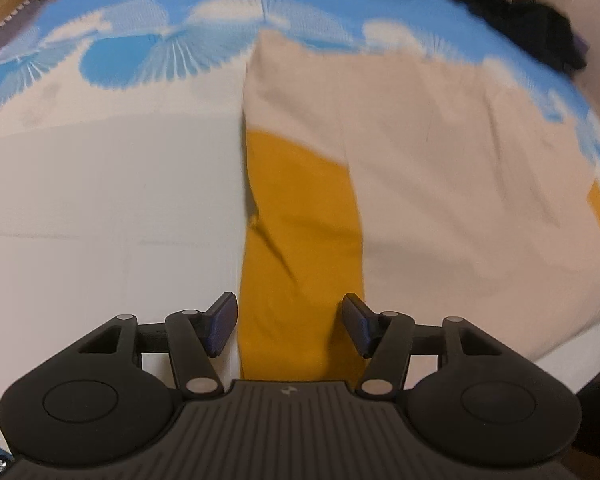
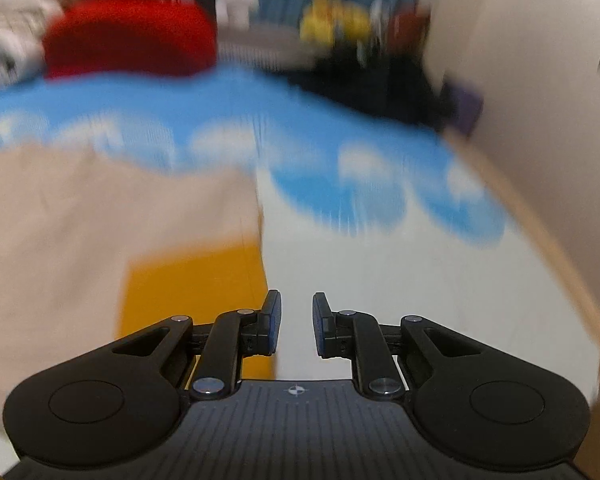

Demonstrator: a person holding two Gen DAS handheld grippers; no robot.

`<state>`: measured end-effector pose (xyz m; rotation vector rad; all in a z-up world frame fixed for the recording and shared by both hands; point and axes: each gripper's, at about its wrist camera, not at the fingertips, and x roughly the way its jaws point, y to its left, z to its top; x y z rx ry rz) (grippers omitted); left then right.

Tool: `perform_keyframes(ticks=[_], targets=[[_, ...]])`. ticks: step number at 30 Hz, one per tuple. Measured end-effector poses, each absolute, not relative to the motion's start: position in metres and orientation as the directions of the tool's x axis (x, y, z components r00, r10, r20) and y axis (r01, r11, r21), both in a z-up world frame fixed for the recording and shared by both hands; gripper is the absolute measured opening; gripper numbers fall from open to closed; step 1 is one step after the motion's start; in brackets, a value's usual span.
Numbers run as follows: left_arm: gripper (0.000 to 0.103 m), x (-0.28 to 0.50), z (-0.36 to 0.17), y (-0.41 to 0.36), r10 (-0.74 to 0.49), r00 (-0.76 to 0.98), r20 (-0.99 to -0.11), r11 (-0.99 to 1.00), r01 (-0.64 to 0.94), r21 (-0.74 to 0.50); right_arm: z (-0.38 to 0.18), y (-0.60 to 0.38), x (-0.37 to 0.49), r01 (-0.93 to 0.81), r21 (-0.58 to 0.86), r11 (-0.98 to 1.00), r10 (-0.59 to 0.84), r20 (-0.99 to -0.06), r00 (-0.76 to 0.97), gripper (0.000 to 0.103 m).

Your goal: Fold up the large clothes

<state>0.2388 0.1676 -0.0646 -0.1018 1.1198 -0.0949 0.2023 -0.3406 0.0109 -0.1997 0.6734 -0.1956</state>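
left gripper (image 1: 290, 324) fingers apart over garment (image 1: 420, 152) | right gripper (image 2: 297, 325) fingers apart | no readable writing

Bed surface and surroundings
Bedsheet (image 1: 100, 168), white with blue-and-white fan print toward its far edge; pale wall (image 2: 540, 80) along right edge; red fabric pile (image 2: 128, 36) and dark clothing heap (image 1: 540, 36) at far edge.

The left gripper (image 1: 290, 324) and right gripper (image 2: 297, 326) are black, with ribbed bodies, blue pads and silver pivot screws.
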Motion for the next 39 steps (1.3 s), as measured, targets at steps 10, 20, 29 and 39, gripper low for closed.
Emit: perform_keyframes(ticks=[10,20,29,39], targets=[[0.056,0.2,-0.007,0.131,-0.039,0.724,-0.689,0.994,0.101,0.05,0.1,-0.275,0.13,-0.07,-0.138,0.988,0.045,-0.18,0.983,0.021],[0.04,0.129,0.004,0.09,-0.073,0.779,-0.623,0.997,0.05,-0.055,0.039,-0.24,0.123,-0.187,-0.095,0.978,0.126,-0.445,0.886,0.027],[0.043,0.124,-0.04,0.085,-0.187,0.657,-0.731,0.964,-0.02,-0.264,0.035,-0.216,0.112,-0.233,-0.121,0.965,0.155,-0.454,0.877,0.027],[0.067,0.144,-0.092,0.104,-0.247,0.524,-0.816,0.881,-0.229,-0.413,0.028,-0.218,0.112,-0.273,-0.122,0.954,0.181,-0.492,0.852,0.027]])
